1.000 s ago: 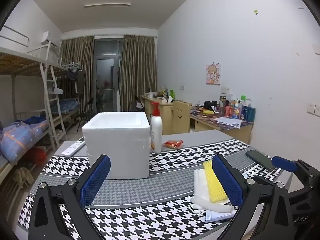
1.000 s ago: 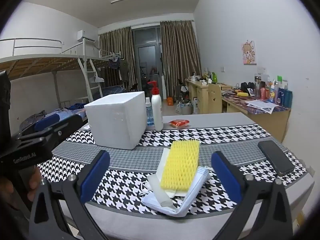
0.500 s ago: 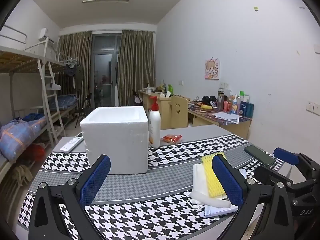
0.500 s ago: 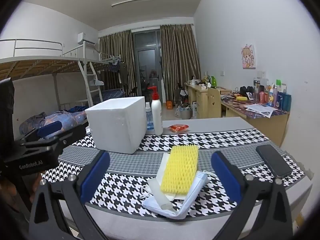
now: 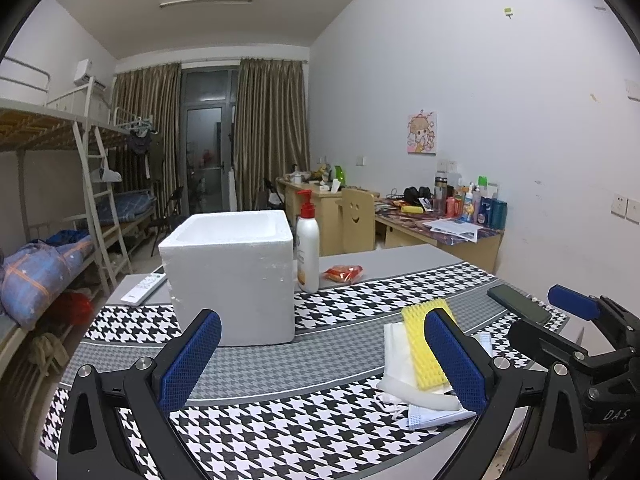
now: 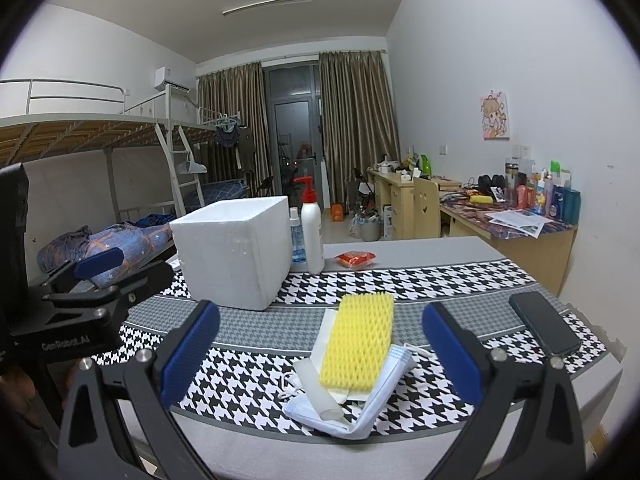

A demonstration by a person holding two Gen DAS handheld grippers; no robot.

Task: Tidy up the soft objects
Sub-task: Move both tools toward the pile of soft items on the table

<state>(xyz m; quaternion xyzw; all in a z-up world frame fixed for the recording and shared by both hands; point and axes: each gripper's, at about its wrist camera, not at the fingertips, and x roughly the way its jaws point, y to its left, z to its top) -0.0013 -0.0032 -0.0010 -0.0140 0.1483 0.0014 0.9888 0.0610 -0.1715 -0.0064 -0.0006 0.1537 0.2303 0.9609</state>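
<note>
Both tools gape empty, the left tool (image 5: 320,356) and right tool (image 6: 320,354) above the houndstooth-clothed desk (image 6: 400,280). The yellow foam net sleeve (image 6: 358,346) tops white soft items (image 6: 360,408) near the front edge, the white foam box (image 6: 236,252) well behind.

the left gripper (image 5: 322,354) is held level above the surface, its jaws spread wide and nothing gripped between the blue pads (image 5: 191,358). the right gripper (image 6: 318,354) is held in the same manner, jaws spread wide, pads bare and nothing clamped. the two are carried side by side and apart: in the left wrist view the right gripper (image 5: 576,320) is seen at the far right edge, and in the right wrist view the left gripper (image 6: 92,276) is seen at the far left edge. part of a hand (image 6: 18,394) is glimpsed beneath the left gripper's body, too dark to be made out well.
</note>
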